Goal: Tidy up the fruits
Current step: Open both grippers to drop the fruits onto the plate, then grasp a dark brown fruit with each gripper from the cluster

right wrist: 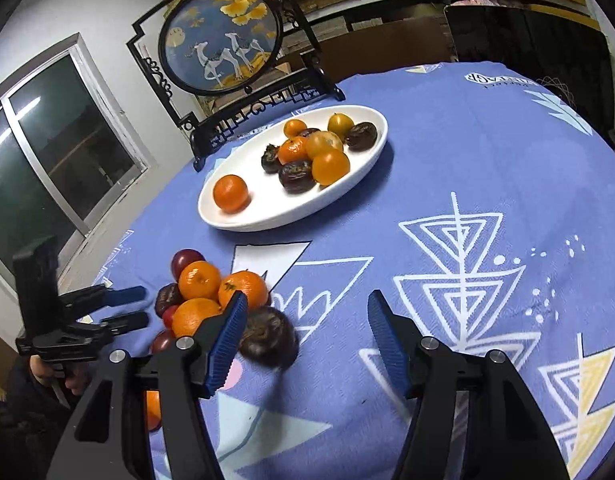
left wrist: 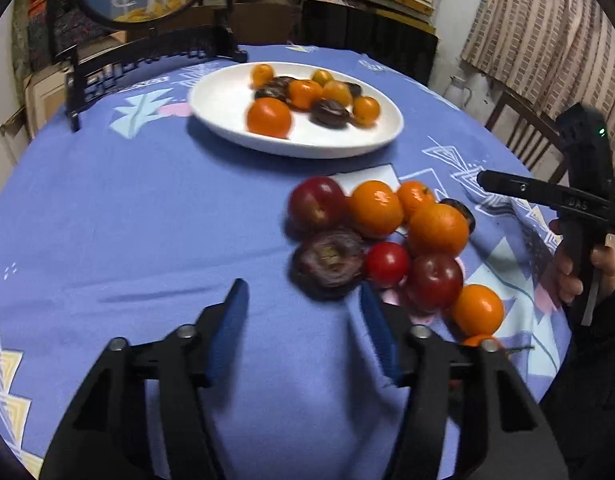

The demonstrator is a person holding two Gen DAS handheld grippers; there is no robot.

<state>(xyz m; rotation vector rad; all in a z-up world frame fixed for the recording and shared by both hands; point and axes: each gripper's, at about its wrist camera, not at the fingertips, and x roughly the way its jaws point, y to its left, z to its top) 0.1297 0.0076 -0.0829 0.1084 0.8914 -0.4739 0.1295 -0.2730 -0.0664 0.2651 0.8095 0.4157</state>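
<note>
Left wrist view: the left gripper (left wrist: 303, 292) hovers over a round table covered by a blue patterned tablecloth (left wrist: 147, 220), its blue-padded jaws spread wide and holding nothing. Just ahead and to the right lies a loose cluster of fruit (left wrist: 387, 240) on the cloth: orange tangerines, red plums, a small red tomato and dark wrinkled purple fruits, touching one another. Farther back sits a white oval ceramic plate (left wrist: 219, 100) holding more tangerines, yellow fruits and dark fruits. The right gripper (left wrist: 491, 180) enters from the right edge; whether its jaws are apart is unclear here.

Right wrist view: the right gripper (right wrist: 307, 304) is wide open and empty, a dark wrinkled fruit (right wrist: 267, 336) beside its left finger. A black-framed round camel painting (right wrist: 223, 40) stands behind the plate.
</note>
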